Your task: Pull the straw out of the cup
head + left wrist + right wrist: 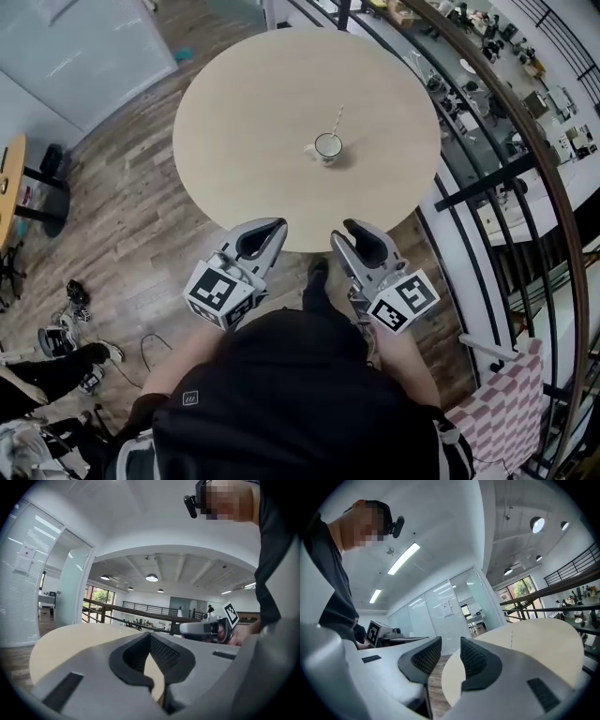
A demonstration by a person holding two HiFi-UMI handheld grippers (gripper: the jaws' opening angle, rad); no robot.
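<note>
Far left, on the wood floor [122, 234]: a pair of shoes [58, 330] and another person's legs [47, 370], well apart from the table.

Left gripper [277, 225]: we see it held just over the near edge of the round table [234, 122], pointing across the top. In the left gripper view its pads [164, 652] meet at the tips, so it is clenched, with nothing caught between them. Only a sliver of tabletop shows through the gap lower down. Its marker cube [219, 294] sits close to the person's body.

Centre: the cup [328, 146] stands upright on the table, a little right of the middle and well apart from both grippers. The straw [338, 119] is in the cup, leaning toward the far side, its upper end sticking out above the rim. Neither gripper touches it.

Right gripper [349, 228]: beside the left one at the same near edge, also pointing over the table. In the right gripper view we note a clear gap between its pads [426, 658]: released, with only floor and table edge seen through the gap. The straw shows there as a thin line far off on the tabletop.

Far right: a dark railing [525, 141] curves past the table, and a pink-and-white checked cloth [506, 412] lies low in the corner.
</note>
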